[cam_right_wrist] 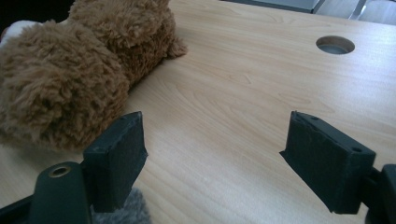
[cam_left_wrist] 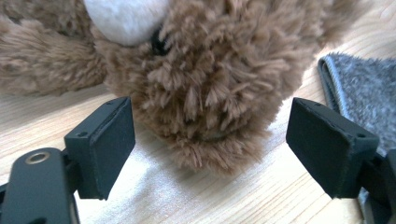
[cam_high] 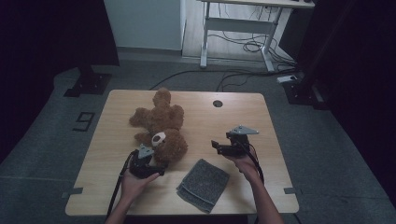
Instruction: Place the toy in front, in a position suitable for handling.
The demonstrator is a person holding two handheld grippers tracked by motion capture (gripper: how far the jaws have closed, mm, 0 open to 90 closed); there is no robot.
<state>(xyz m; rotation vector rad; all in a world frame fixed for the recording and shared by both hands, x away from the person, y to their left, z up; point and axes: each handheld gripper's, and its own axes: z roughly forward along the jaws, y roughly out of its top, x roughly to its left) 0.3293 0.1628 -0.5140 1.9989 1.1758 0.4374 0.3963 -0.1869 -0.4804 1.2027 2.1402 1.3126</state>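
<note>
1. Nearest the person, a grey cloth [cam_high: 203, 185] lies folded at the table's [cam_high: 243, 116] front edge.
2. Left gripper [cam_high: 148, 164] — jaws spread wide, pads clear of the fur — sits right against the teddy bear's [cam_high: 159, 126] head.
3. Right gripper [cam_high: 224, 147] hangs above bare wood, jaws wide apart, holding nothing.
4. The bear sprawls left of centre — legs toward the far edge.

Parted fingers [cam_right_wrist: 327, 161] over bare table [cam_right_wrist: 243, 93], seemingly clear of teddy bear [cam_right_wrist: 60, 88].
</note>
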